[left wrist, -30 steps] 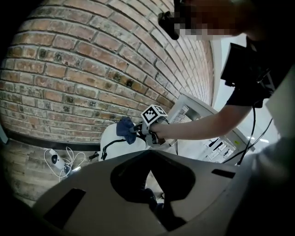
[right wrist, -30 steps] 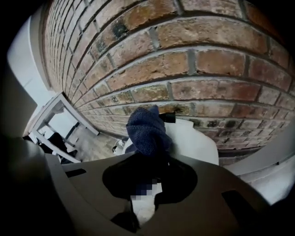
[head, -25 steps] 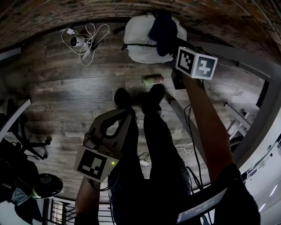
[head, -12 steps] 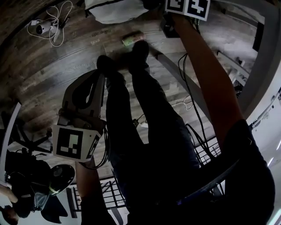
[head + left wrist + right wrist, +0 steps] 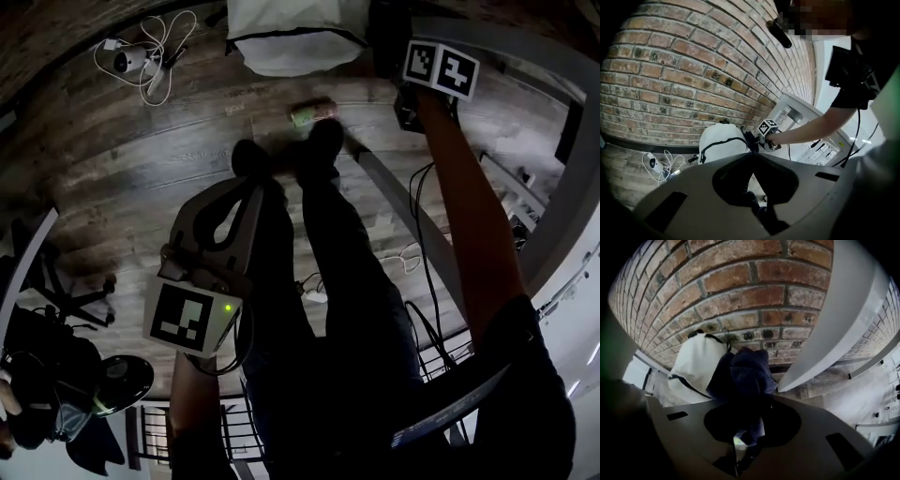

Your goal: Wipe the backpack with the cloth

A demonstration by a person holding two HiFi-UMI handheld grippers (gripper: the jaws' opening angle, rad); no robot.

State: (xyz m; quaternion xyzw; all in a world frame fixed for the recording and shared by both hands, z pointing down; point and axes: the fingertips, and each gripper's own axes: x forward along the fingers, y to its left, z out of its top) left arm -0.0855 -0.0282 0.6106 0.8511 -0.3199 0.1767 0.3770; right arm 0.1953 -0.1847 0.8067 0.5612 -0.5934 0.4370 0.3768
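Presently the right gripper (image 5: 746, 401) is clamped narrow on the dark blue cloth (image 5: 749, 371), which bunches in front of the white backpack (image 5: 696, 364) by the brick wall (image 5: 740, 296) — contact unclear. Left gripper (image 5: 752, 155): jaws together, empty. The head view cuts off the backpack's far part.

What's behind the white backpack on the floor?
A brick wall stands behind the backpack. The dark blue cloth covers part of the backpack and the wall's foot there.

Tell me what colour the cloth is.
The cloth is dark navy blue; the right gripper view shows it best.
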